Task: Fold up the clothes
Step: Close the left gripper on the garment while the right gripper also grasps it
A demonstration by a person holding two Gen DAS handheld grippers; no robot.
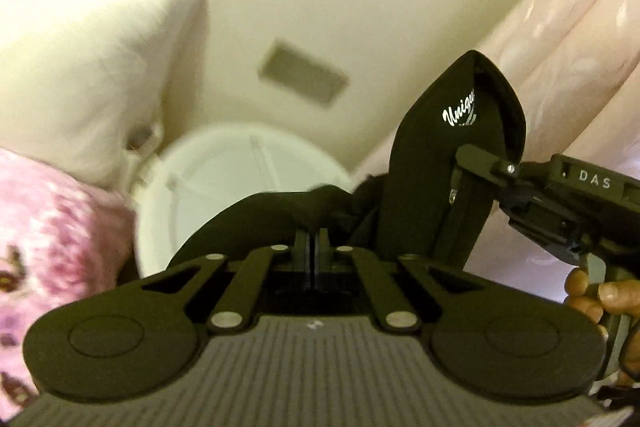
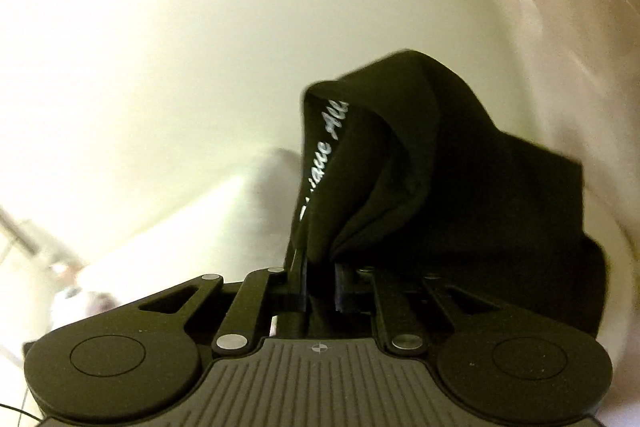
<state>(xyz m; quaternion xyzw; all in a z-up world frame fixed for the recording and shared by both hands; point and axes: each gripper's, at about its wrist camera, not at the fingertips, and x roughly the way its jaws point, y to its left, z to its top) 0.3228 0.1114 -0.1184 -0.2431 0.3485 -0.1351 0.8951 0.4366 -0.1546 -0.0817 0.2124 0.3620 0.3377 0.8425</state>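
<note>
A black garment [image 1: 436,147] with white script lettering on its band hangs in the air between both grippers. My left gripper [image 1: 314,239] is shut, with a fold of the black cloth pinched at its fingertips. In the left wrist view my right gripper [image 1: 460,179] comes in from the right and clamps the lettered band, with a person's hand [image 1: 592,299] on its handle. In the right wrist view the right gripper [image 2: 320,283] is shut on a bunched fold of the garment [image 2: 440,187], which rises and drapes to the right. The lower part of the cloth is hidden.
A white pillow [image 1: 80,47] and a pink floral blanket [image 1: 48,235] lie at the left. A white round object [image 1: 240,187] sits below the garment. A pink curtain [image 1: 560,27] hangs at the right, and a cream wall with a grey rectangular plate [image 1: 304,73] stands behind.
</note>
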